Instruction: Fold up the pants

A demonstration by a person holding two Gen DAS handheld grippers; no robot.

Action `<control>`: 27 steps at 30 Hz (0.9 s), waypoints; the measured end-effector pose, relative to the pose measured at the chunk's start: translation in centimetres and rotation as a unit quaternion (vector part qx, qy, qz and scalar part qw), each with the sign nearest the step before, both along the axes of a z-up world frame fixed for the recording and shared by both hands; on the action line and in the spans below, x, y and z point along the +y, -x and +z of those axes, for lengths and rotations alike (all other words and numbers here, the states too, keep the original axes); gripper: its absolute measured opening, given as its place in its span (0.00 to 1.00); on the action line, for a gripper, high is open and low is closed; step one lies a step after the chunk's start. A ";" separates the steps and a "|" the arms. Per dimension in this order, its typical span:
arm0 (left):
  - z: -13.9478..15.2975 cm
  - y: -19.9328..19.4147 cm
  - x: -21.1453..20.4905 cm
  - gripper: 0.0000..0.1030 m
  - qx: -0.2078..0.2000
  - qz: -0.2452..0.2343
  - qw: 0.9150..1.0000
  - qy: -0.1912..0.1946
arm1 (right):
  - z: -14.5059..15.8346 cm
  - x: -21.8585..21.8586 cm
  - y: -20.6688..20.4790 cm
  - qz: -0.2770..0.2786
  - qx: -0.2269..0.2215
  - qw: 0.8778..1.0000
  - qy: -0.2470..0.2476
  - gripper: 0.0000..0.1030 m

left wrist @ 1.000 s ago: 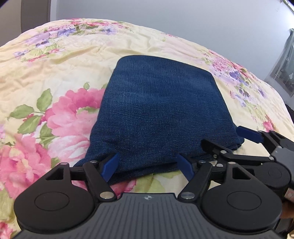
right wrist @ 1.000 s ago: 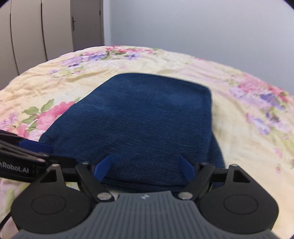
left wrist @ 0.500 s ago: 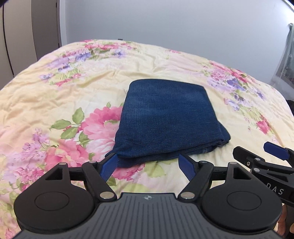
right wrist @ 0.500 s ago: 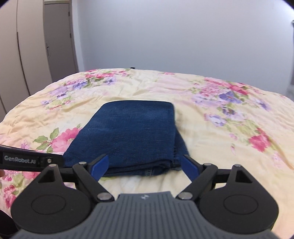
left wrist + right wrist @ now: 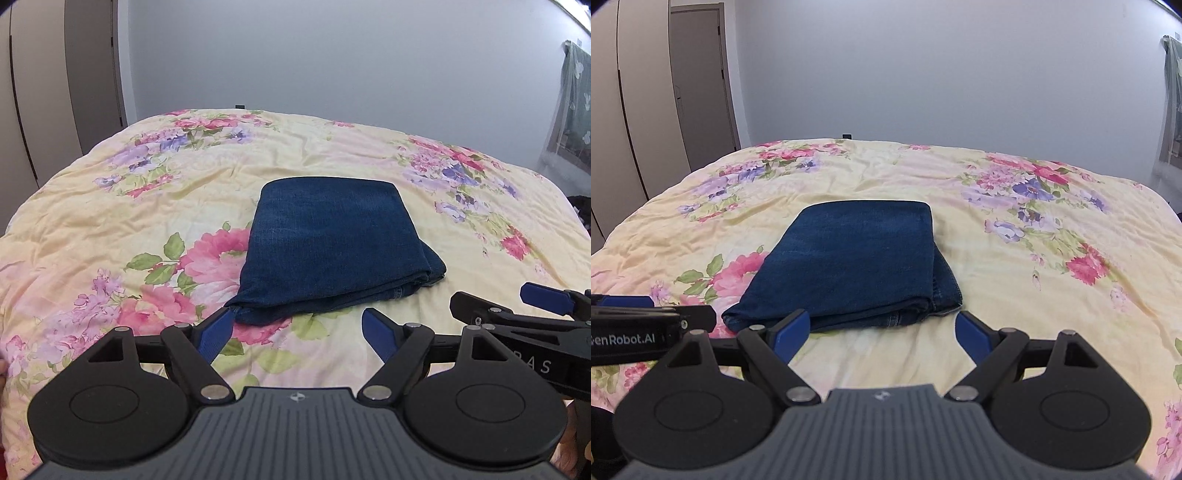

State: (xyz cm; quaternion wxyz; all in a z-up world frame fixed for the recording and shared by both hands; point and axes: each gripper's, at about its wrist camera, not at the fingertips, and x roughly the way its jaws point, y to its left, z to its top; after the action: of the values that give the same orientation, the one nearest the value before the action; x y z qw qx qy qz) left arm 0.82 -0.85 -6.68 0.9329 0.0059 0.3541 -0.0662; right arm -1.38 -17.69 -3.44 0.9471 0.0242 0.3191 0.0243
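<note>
The dark blue denim pants (image 5: 332,243) lie folded into a compact rectangle on the floral bedspread (image 5: 147,206); they also show in the right wrist view (image 5: 857,262). My left gripper (image 5: 297,334) is open and empty, just short of the pants' near edge. My right gripper (image 5: 882,332) is open and empty, also just short of the near edge. Each gripper shows in the other's view: the right one at the right edge (image 5: 524,306), the left one at the left edge (image 5: 646,314).
The bedspread (image 5: 1034,258) covers the whole bed. Wardrobe doors (image 5: 646,110) stand at the left, a plain wall (image 5: 923,74) behind the bed, and a curtained window (image 5: 572,110) at the right.
Both grippers have pulled back and up from the pants' near edge. The pants lie still and now look smaller and farther off.
</note>
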 end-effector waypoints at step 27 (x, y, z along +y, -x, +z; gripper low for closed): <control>-1.2 -1.0 -1.0 0.91 -0.039 0.005 0.995 -0.089 | -0.2 0.5 -1.5 0.011 0.003 1.000 0.001 0.80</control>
State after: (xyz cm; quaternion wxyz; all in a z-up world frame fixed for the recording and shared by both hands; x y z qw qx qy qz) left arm 1.81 -1.90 -7.83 0.9419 0.0897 0.3222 -0.0295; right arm 0.14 -17.22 -3.69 0.9458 0.0194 0.3224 0.0346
